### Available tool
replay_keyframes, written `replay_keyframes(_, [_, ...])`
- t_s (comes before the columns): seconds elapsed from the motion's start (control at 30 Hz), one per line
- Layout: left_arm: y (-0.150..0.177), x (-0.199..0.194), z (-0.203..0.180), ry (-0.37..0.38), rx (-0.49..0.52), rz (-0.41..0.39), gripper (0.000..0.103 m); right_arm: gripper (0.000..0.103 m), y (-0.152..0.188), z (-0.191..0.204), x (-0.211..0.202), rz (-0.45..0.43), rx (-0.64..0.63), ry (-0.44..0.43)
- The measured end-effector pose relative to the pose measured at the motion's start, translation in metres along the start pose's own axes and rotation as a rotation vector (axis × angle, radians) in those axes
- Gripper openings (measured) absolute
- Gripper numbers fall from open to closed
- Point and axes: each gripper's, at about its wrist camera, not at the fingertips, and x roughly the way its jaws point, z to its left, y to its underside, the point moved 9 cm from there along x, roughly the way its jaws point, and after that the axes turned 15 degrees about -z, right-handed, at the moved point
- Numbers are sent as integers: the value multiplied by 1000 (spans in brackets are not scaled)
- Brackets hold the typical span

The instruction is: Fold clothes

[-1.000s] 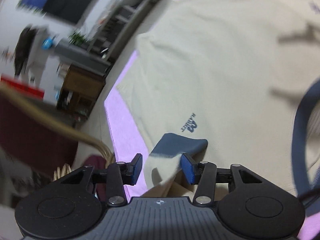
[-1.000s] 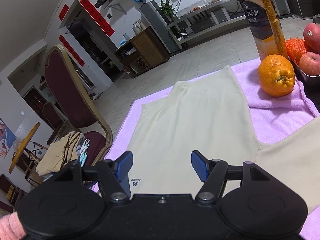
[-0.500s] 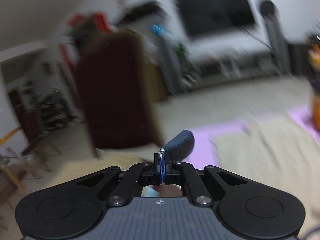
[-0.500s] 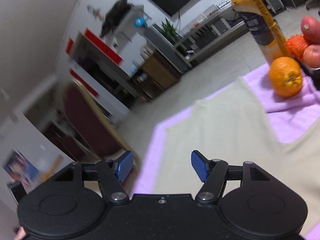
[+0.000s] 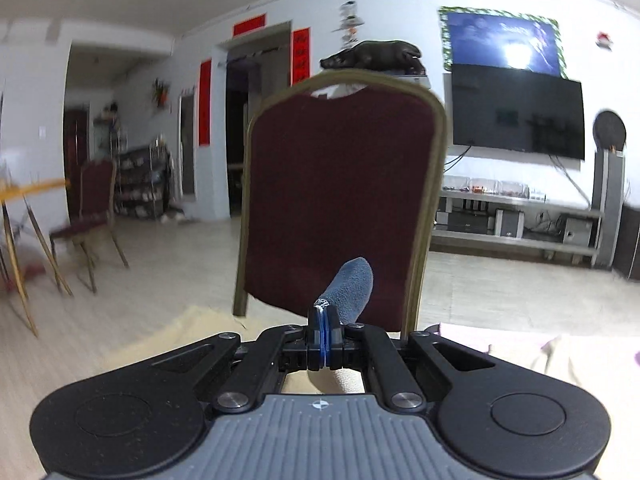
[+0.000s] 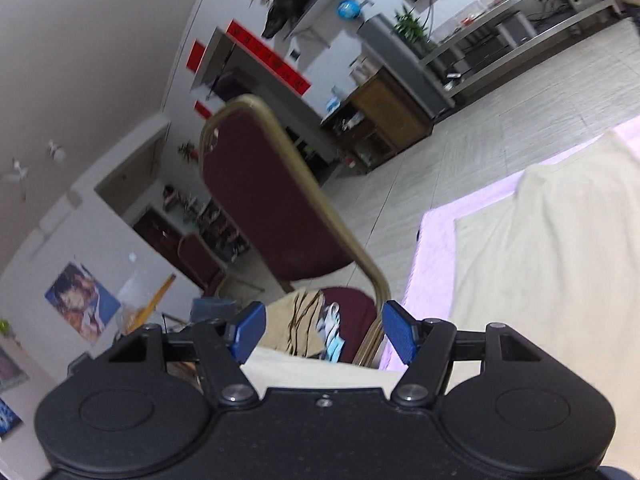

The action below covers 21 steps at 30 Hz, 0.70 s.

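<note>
Lifted cuff (image 5: 352,288) pinched between left jaws

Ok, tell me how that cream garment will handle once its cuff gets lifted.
Probably floppy: the blue cuff bends limply out of the shut left hand-held gripper. The cream garment lies draped in soft wrinkles over the pink cloth, so it likely trails and sags. Seems light.

Room: white walls (image 5: 128,92), pale tiled floor (image 5: 168,280), maroon chair (image 5: 340,200), wall television (image 5: 516,112), metal shelf (image 5: 516,216), wooden cabinet (image 6: 392,108).
</note>
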Motion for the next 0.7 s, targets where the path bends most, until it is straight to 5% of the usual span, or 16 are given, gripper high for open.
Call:
replay_keyframes(0.27, [-5,12,21,136,-228,-92,4,63,22,12,28,38,3,-3])
replay_keyframes(0.33, [9,10,41,89,-295,-99,6,63,28,10,31,51,9,-1])
replay_keyframes(0.37, [22,13,54,21,-308,-69,14,63,31,8,32,60,13,-1])
replay_keyframes(0.47, [64,11,99,-193,-319,61,16,64,40,5,33,89,38,1])
replay_keyframes(0.6, [68,-23,125,-261,-326,107,33,66,38,7,17,91,35,-17])
replay_keyframes(0.7, [60,-41,112,-242,-255,161,33,66,31,7,-2,70,43,-24])
